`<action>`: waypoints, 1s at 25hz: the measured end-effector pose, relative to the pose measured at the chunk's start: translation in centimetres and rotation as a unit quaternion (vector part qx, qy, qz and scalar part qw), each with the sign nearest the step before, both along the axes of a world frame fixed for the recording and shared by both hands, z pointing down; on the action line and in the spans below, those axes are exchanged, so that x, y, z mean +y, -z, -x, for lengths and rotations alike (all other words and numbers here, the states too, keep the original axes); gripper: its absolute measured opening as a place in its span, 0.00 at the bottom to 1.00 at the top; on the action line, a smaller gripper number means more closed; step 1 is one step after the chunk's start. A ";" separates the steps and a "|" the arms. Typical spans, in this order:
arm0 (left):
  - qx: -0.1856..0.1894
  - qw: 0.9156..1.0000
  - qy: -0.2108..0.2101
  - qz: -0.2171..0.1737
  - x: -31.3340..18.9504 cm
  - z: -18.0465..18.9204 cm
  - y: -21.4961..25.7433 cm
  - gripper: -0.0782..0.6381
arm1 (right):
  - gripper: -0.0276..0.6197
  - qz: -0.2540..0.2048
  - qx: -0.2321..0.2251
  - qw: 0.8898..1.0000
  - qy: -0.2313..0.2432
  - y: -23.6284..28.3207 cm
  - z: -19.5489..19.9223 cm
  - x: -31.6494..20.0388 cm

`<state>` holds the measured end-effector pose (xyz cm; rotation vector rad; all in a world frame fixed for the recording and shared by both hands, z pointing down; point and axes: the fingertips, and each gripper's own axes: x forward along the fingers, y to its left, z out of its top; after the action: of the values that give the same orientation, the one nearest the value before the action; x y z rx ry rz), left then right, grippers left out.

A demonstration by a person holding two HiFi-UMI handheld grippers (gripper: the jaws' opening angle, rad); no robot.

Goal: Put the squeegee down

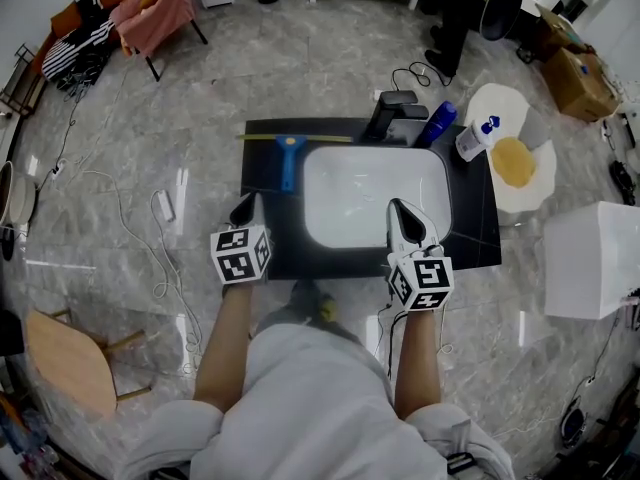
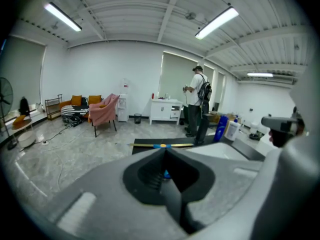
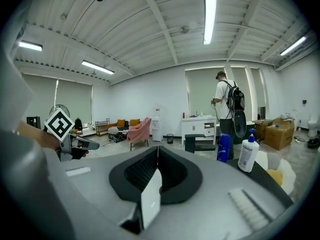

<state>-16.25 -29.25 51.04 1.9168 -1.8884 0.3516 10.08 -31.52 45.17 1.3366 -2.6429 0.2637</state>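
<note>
- We see the squeegee (image 1: 289,160) lying flat on the black surface (image 1: 470,218), just left of the white sink (image 1: 375,193) (yellow blade toward the far edge).
- Left gripper (image 1: 246,206): fingers closed tight with nothing between them, apart from the squeegee, over the surface's near left.
- Right gripper (image 1: 397,208): fingers together too, empty, above the sink's near rim.
</note>
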 end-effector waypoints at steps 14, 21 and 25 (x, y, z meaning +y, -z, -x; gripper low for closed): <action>-0.015 0.996 -0.014 -0.081 1.8 0.3 5.7 0.11 | 0.05 -0.033 -0.011 0.999 -0.013 2.6 -1.3 1.3; -0.024 0.994 -0.017 -0.105 2.9 0.1 7.4 0.11 | 0.05 -0.050 -0.011 0.999 -0.013 4.1 -2.1 2.2; -0.020 0.993 -0.021 -0.115 3.2 -0.1 8.1 0.11 | 0.05 -0.061 -0.009 0.998 -0.013 4.9 -2.5 2.4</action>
<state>-16.19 -26.04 42.91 2.1152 -1.9903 0.1937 12.54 -29.10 40.30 1.4128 -2.6979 0.1202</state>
